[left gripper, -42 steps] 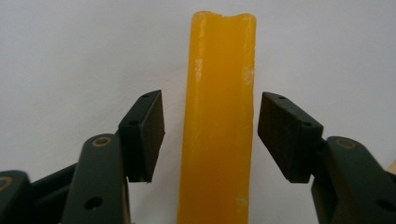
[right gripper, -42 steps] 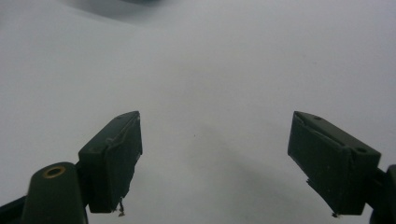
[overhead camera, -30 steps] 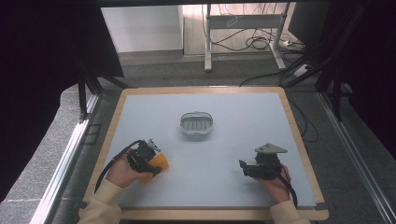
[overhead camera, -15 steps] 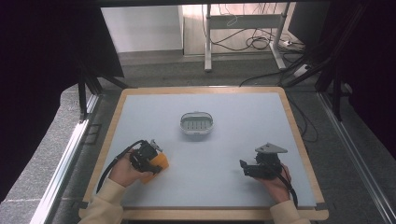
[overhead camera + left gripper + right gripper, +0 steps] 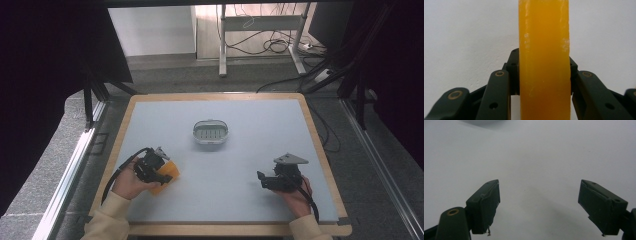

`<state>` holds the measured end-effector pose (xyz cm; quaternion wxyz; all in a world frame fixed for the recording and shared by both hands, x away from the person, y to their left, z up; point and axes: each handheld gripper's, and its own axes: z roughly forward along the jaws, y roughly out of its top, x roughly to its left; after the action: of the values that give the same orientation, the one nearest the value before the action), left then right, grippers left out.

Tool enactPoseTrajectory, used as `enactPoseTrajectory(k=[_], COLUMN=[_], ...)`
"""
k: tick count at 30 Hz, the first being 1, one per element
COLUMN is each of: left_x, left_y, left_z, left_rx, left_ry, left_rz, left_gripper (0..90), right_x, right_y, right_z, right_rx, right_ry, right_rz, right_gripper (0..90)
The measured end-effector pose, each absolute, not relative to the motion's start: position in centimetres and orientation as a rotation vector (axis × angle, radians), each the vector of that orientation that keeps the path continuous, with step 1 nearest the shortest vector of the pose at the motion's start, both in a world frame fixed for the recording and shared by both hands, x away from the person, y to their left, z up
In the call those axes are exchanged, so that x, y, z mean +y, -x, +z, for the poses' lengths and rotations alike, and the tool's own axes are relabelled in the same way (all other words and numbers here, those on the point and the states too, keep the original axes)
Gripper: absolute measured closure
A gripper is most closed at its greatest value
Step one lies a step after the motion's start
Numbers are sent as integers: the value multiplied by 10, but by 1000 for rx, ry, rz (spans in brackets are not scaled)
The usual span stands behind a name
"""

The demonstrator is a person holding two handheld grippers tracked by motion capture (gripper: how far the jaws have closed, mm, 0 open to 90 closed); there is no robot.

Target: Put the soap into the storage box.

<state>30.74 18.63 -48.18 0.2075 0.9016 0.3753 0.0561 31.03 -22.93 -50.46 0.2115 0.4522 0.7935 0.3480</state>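
Observation:
An orange bar [image 5: 171,173] lies at the front left of the pale board [image 5: 260,125], with my left gripper [image 5: 166,176] shut on it. In the left gripper view the bar [image 5: 544,35] stands upright between both jaws, and the pads [image 5: 514,72] press on its two sides. My right gripper [image 5: 263,179] rests at the front right, pointing left, held by a hand. Its jaws stand wide apart in the right gripper view, my right gripper [image 5: 539,197] open with bare board between them. A small grey oval dish [image 5: 210,132] with a slotted bottom sits at mid-board.
The board has a wooden rim [image 5: 118,145]. Beyond its far edge are a floor with cables [image 5: 280,47] and table legs. Dark curtains stand at both sides. Black cables trail from both grippers.

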Motion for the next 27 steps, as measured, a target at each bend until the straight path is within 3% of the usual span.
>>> enactPoseTrajectory(k=[27], left_x=[195], left_y=[-302], left_z=[-470], left_rx=[1035], left_ry=[-2471], left_rz=[112], left_gripper=[621], right_x=[-234], right_y=[-313], right_z=[-504], right_rx=[2219], right_ry=[-1254], right_rz=[999], right_gripper=[181])
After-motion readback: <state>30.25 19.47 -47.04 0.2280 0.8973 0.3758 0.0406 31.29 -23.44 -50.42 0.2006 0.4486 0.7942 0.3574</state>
